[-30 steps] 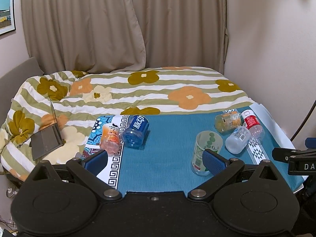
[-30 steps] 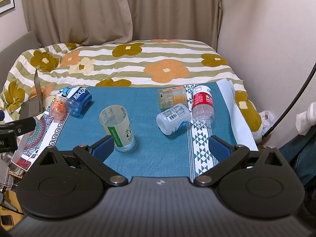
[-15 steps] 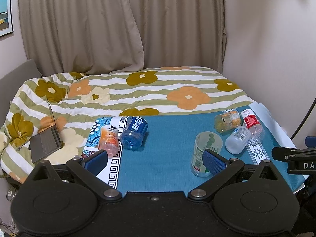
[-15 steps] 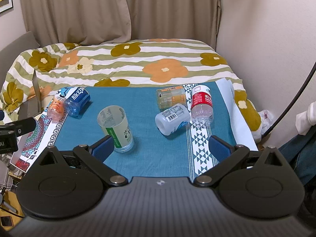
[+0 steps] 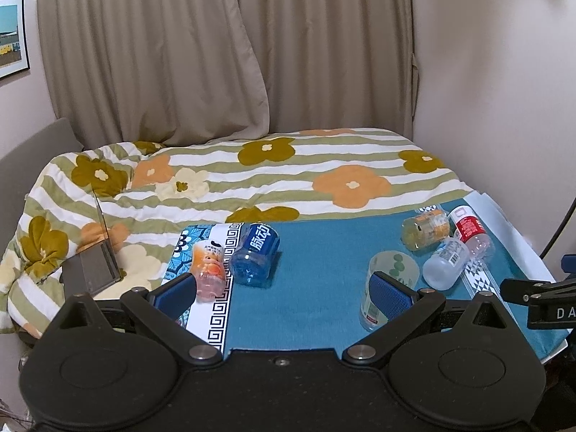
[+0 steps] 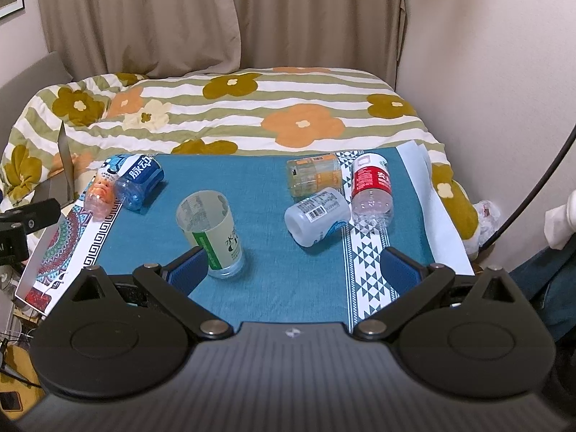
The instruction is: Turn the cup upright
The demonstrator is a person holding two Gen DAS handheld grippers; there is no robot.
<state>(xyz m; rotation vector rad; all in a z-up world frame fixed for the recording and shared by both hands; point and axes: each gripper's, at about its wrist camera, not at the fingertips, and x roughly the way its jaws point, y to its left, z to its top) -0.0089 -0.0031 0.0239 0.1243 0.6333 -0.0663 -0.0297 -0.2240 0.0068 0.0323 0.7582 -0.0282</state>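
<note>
The clear plastic cup with a green label [image 6: 210, 229] stood upright on its base on the teal cloth-covered table [image 6: 273, 280], its open mouth facing up. It sat toward the near left part of the cloth in the right wrist view, just beyond the left blue pad of the right hand-held gripper [image 6: 293, 270], which partly hid its lower side. That gripper's jaws were spread wide and held nothing. In the left wrist view the same cup [image 5: 390, 270] appeared behind the right pad of the left hand-held gripper [image 5: 284, 293], whose jaws were likewise wide apart and empty; whether the pad touched the cup could not be told.

Several bottles lay on their sides around the cup. A blue plastic bottle with white lettering [image 6: 139, 181] rested at the far left edge of the cloth, touching a small orange-tinted bottle [image 6: 101, 194] just beside it on a patterned white mat [image 6: 72, 237]. To the right, well apart from the cup, a clear bottle with an orange label [image 6: 314, 173], a white-labelled clear bottle with a barcode [image 6: 316, 215] and a red-labelled clear bottle [image 6: 370, 187] clustered closely together. Behind the table lay a bed with a striped floral quilt [image 6: 252, 108], backed by beige curtains [image 6: 216, 14].
</note>
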